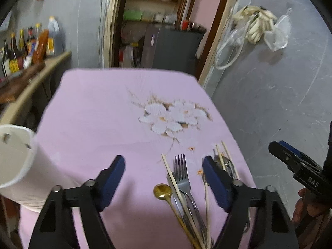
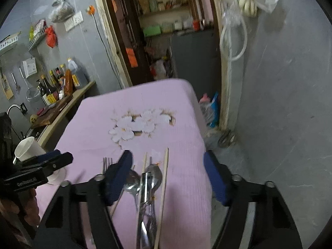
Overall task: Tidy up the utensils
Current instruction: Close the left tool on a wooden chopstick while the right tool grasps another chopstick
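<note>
Left gripper (image 1: pixel 164 178): jaws parted, nothing held, above the fork (image 1: pixel 182 176), gold spoon (image 1: pixel 162 191) and chopsticks (image 1: pixel 172 176) at 6 o'clock on the pink tablecloth (image 1: pixel 93 114). Right gripper (image 2: pixel 168 174): jaws parted, empty, over steel spoons (image 2: pixel 153 176). White cup (image 1: pixel 14 157) at 9 o'clock.

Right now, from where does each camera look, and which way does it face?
Left wrist: sits on the left gripper, looks down across the pink tablecloth at a fork and gold spoon; the white holder stands left, the right gripper enters at right.
Right wrist: sits on the right gripper, over spoons and chopsticks; the left gripper shows.
Shared: tablecloth, fork, holder, doorway.
</note>
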